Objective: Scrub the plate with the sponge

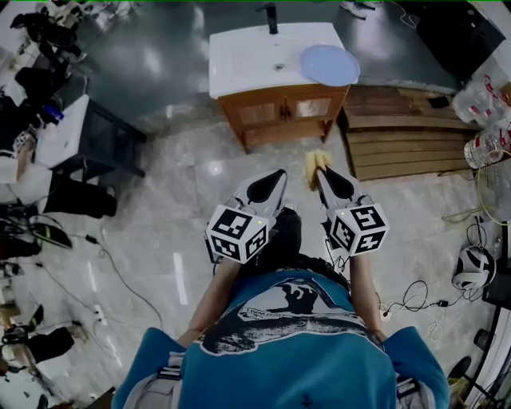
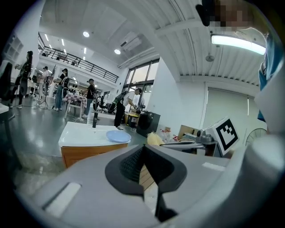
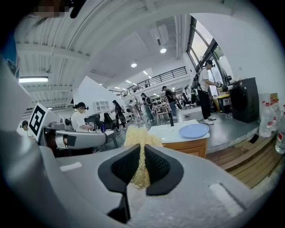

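A pale blue plate (image 1: 329,65) lies on the right end of a white sink counter (image 1: 247,60), well ahead of both grippers; it shows too as the plate (image 2: 118,136) and the plate (image 3: 193,130). My right gripper (image 1: 320,171) is shut on a yellow fibrous sponge (image 1: 314,164), which sticks out past the tips; the sponge (image 3: 140,147) is pinched between the black pads. My left gripper (image 1: 279,173) hangs beside it, shut and holding nothing, as the left gripper (image 2: 143,153) shows from its own camera.
The counter stands on a wooden cabinet (image 1: 283,114) with a black tap (image 1: 271,17). A wooden pallet (image 1: 407,136) lies to its right, plastic bottles (image 1: 481,100) beyond. A dark side table (image 1: 84,136) stands left. Cables (image 1: 415,302) trail over the floor. People stand in the background.
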